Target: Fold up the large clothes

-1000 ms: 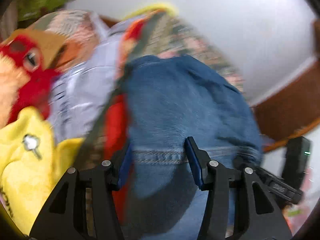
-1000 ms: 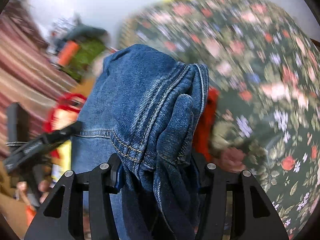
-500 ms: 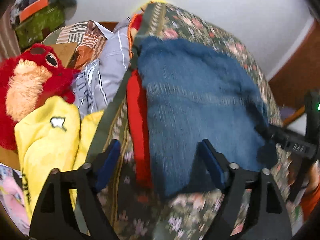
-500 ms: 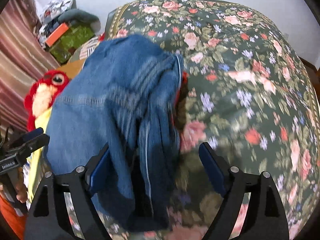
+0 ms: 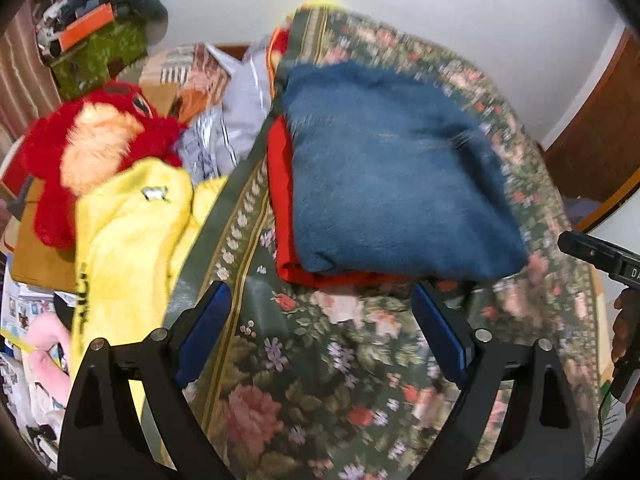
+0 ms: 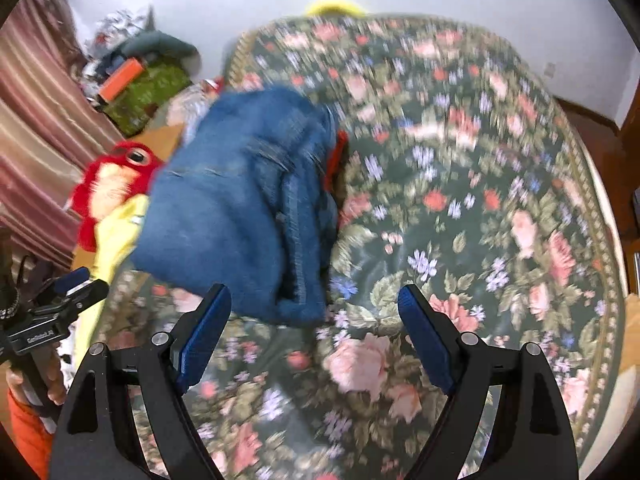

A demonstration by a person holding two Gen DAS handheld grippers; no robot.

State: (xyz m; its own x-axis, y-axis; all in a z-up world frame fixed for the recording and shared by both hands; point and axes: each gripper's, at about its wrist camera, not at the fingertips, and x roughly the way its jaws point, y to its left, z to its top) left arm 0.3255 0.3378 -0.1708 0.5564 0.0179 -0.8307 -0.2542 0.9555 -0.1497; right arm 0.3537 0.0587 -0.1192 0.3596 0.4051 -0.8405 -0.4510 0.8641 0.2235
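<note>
Folded blue jeans (image 5: pixel 396 184) lie on top of a folded red garment (image 5: pixel 282 200) on the floral bedspread (image 5: pixel 320 380). My left gripper (image 5: pixel 320 332) is open and empty, just in front of the stack and apart from it. In the right wrist view the jeans (image 6: pixel 240 208) lie at centre left, with a bit of the red garment (image 6: pixel 335 152) at their right edge. My right gripper (image 6: pixel 314 328) is open and empty, just short of the jeans' near edge. Both views are motion-blurred.
A yellow garment (image 5: pixel 128 240), a red plush toy (image 5: pixel 92 148) and a striped grey cloth (image 5: pixel 236 128) pile up left of the bed. A green box (image 6: pixel 148 92) stands by the curtain (image 6: pixel 36 128). The floral bedspread (image 6: pixel 480 200) stretches right.
Both grippers have let go of the jeans, opened wide and drawn back. The jeans now rest folded on the red garment instead of hanging from the jaws.
</note>
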